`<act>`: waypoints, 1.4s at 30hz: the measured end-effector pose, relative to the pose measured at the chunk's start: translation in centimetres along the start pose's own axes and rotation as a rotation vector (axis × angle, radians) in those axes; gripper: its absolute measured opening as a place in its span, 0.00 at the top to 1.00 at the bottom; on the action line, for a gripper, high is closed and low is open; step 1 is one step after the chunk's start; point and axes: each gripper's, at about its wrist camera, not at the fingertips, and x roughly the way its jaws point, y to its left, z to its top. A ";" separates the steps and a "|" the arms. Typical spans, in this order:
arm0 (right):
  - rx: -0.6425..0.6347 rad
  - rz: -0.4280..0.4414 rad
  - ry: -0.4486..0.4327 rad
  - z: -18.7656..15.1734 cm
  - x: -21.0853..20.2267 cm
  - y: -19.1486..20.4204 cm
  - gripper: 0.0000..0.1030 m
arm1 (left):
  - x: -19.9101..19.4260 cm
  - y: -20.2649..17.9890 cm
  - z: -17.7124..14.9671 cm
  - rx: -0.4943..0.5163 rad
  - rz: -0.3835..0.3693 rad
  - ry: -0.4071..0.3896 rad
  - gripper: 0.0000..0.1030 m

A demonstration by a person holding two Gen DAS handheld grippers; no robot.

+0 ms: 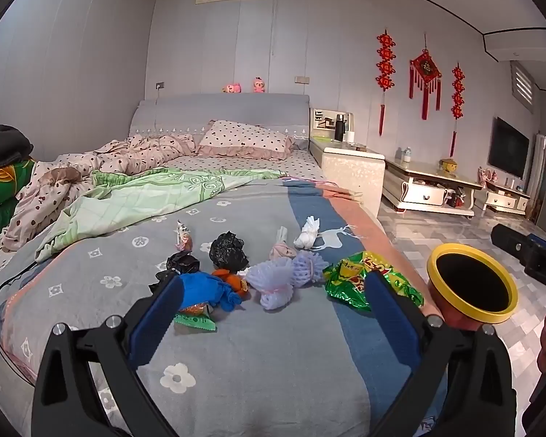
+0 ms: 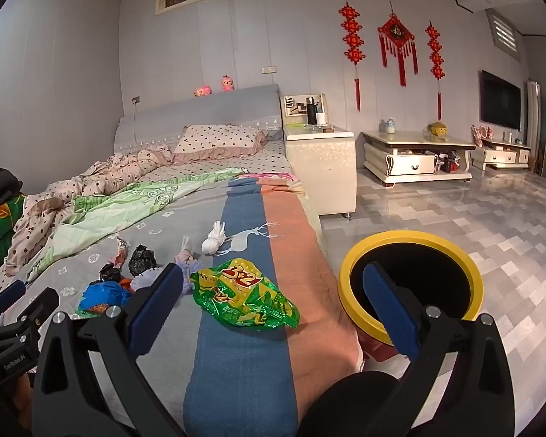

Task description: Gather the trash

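Both tongs, left [image 1: 273,302] and right [image 2: 273,291], stand wide apart, gripping nothing, over the bed [image 1: 273,357]. Just beyond the right tongs sits the yellow-rimmed bin [image 2: 411,280]; between them lies the green snack bag [image 2: 244,295]; ahead of the left tongs, the blue wrapper [image 1: 207,291].

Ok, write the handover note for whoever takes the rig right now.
Left gripper: open, empty, above the bedspread.
Right gripper: open, empty, near the bed's edge.
Trash: green snack bag, blue wad, foam fruit nets, black bags, white wad, all on the bed.
Yellow-rimmed bin: on the floor beside the bed.
Done: nothing visibly collected.
Left: every piece.
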 end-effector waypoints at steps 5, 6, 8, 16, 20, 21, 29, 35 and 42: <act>-0.001 -0.001 -0.002 0.0 0.0 0.0 0.08 | -0.1 -0.2 0.0 0.002 0.004 -0.012 0.07; -0.001 -0.001 -0.003 0.0 0.0 0.0 0.08 | -0.2 -0.2 0.0 0.000 0.005 -0.013 0.07; 0.001 -0.001 -0.004 0.0 -0.1 -0.1 0.08 | -0.3 -0.6 -0.1 0.001 0.005 -0.013 0.07; -0.003 -0.003 0.006 -0.2 0.2 0.1 0.08 | -0.1 -0.3 -0.3 -0.015 -0.006 -0.007 0.07; -0.002 -0.002 0.008 -0.1 0.2 0.2 0.08 | 0.1 0.1 0.1 -0.019 -0.008 -0.008 0.07; -0.002 -0.002 0.008 -0.1 0.2 0.2 0.08 | 0.0 0.2 0.1 -0.021 -0.009 -0.009 0.07; -0.001 -0.002 0.011 -0.1 0.3 0.2 0.08 | 0.0 0.1 0.0 -0.021 -0.011 -0.009 0.07; -0.001 -0.001 0.013 -0.1 0.3 0.2 0.08 | 0.0 0.2 0.0 -0.020 -0.010 -0.009 0.07; 0.002 -0.001 0.015 -0.1 0.4 0.1 0.08 | 0.0 0.2 0.0 -0.020 -0.011 -0.010 0.07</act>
